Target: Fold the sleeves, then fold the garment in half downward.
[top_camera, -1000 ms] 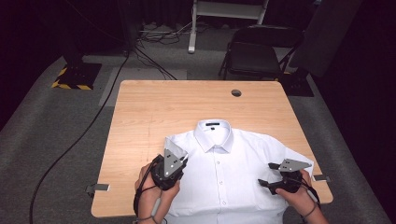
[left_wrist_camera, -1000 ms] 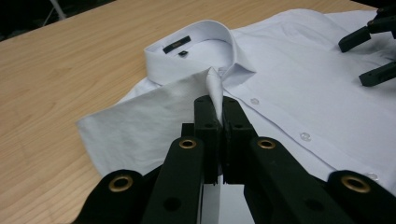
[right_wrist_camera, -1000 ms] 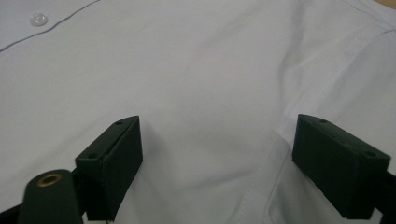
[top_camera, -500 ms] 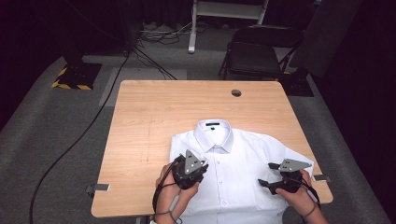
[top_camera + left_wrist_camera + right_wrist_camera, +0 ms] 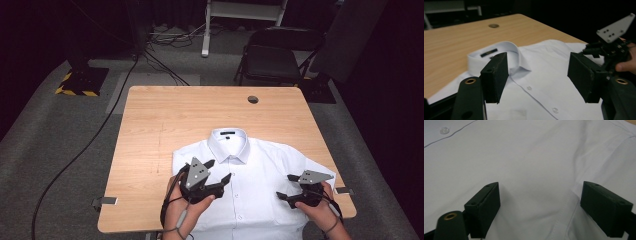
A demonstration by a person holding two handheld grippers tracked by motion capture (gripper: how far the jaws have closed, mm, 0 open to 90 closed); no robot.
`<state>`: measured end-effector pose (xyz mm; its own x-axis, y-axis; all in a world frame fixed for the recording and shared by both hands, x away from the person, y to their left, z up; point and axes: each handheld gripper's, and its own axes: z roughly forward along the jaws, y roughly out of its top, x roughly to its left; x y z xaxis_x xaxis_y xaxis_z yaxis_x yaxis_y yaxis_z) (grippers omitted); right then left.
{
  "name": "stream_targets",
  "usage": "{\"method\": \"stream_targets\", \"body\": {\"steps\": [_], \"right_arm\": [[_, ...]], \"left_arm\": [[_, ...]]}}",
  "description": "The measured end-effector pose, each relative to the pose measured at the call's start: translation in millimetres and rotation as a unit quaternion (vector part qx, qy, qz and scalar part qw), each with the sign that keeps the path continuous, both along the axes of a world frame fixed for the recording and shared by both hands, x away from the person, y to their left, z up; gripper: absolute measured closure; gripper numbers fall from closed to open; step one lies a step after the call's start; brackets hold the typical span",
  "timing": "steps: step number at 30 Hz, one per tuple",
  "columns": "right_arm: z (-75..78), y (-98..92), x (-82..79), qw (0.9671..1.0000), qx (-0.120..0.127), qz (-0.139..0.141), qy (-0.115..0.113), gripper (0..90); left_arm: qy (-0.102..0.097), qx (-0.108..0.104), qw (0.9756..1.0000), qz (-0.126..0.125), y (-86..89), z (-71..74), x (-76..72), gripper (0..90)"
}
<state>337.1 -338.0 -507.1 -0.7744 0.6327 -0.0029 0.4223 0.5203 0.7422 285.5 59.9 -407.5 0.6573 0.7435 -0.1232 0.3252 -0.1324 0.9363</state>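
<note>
Holding one tool in each hand, the person reaches in from the near edge of the light wooden bench [image 5: 165, 125]. The left claw [image 5: 220, 172] hangs over the left front of the white buttoned dress shirt [image 5: 265, 165], near the button line. Its jaws have just been opening and they stand well apart now, with nothing between them — in the left gripper view the two black pads frame the shirt collar [image 5: 499, 50] and a small white button [image 5: 529, 88] without touching the cloth. The grey three-cornered plate [image 5: 196, 170] sits on top of this tool.

The right claw [image 5: 283, 196] is low over the right side of the shirt, and the right hand [image 5: 317, 207] grips the tool from behind. Its jaws also stand apart. In the right gripper view the pads are very near to the white cloth, on both sides of a soft fold and a seam [image 5: 564, 215], but I cannot tell if they touch it; the cloth is not pinched between them.

The shirt lies flat and face up on the near half of the bench, sleeves folded under, collar pointing away from the person.

Farther away, a small round dark hole [image 5: 253, 99] is in the bench top. Beyond the bench a black folding chair [image 5: 272, 55] stands on the grey carpet floor [image 5: 50, 150], and black cables [image 5: 125, 85] run across it.
</note>
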Motion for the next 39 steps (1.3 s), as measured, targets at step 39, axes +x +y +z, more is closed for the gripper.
{"method": "stream_targets", "body": {"steps": [39], "right_arm": [[0.0,0.0,0.1,1.0,0.0,0.0,0.0,15.9]], "left_arm": [[0.059,0.089,0.9797,0.17,109.3,-57.4,-7.5,26.9]]}}
